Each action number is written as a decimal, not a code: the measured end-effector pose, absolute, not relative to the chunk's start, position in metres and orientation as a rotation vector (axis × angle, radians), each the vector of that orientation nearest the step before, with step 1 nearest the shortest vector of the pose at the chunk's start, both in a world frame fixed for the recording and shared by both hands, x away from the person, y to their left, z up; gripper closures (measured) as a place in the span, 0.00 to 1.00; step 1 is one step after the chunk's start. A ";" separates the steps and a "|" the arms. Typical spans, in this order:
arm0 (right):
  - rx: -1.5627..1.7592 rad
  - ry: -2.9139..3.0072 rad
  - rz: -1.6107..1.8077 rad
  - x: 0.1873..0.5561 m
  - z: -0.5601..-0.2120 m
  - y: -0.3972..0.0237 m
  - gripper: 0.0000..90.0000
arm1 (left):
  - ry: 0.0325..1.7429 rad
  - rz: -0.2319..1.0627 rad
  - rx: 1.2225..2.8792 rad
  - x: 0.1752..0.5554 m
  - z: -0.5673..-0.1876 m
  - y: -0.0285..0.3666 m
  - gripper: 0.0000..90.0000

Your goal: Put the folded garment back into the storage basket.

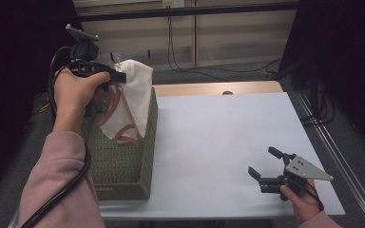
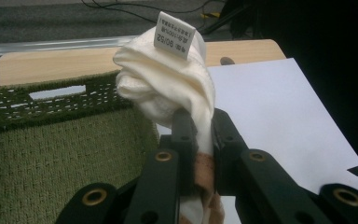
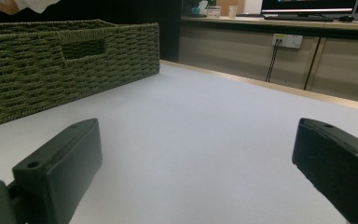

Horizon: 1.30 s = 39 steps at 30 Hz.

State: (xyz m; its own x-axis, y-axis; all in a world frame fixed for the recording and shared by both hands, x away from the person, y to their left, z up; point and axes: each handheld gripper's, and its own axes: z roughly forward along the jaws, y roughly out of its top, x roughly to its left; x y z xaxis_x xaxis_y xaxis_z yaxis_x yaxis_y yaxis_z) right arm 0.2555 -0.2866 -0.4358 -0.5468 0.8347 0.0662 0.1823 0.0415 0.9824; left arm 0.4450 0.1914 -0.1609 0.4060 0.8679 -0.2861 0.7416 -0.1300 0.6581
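While my left gripper (image 1: 115, 76) hangs raised over the green woven basket (image 1: 123, 161) at the table's left edge, its jaws are clenched on a white cloth (image 1: 128, 102) with reddish-brown curved markings, which dangles from the grip and drapes down in front of the basket's inner side. In the left gripper view I see what the high view cannot give me: the left gripper (image 2: 204, 122) has the fabric pinched between its two black jaws, a bunched knob of cloth (image 2: 168, 84) bulging above them, and a small white sewn-in label (image 2: 174, 35) with print too fine to read standing at the top; the basket's rim (image 2: 51, 100) with a handle slot lies just behind. Across the middle stretches the white tabletop (image 1: 218, 142), with a strip of bare wood along its far edge. At lower right my right gripper (image 1: 262, 166) sits low near the table's front corner, well apart from the cloth, its jaws spread wide with nothing between them. The right gripper view looks level along the tabletop (image 3: 191, 140) toward the basket's side wall (image 3: 51, 65), showing its weave and a cut-out handle.
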 end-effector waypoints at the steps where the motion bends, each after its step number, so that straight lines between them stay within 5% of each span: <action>1: 1.008 1.772 1.543 0.256 -0.436 -0.287 0.01 | 1.381 0.208 1.904 0.445 -0.161 0.192 0.92; 39: 0.988 1.768 1.543 0.257 -0.436 -0.287 0.01 | 1.453 0.254 1.904 0.448 -0.191 0.228 0.92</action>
State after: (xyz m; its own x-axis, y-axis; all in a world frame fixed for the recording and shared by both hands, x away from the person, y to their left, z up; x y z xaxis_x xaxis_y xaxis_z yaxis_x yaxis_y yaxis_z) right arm 0.2567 -0.2874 -0.4356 -0.5529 0.8323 0.0402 0.1527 0.0538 0.9868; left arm 0.4478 0.2283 -0.1913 0.3463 0.9018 -0.2585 0.7610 -0.1089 0.6396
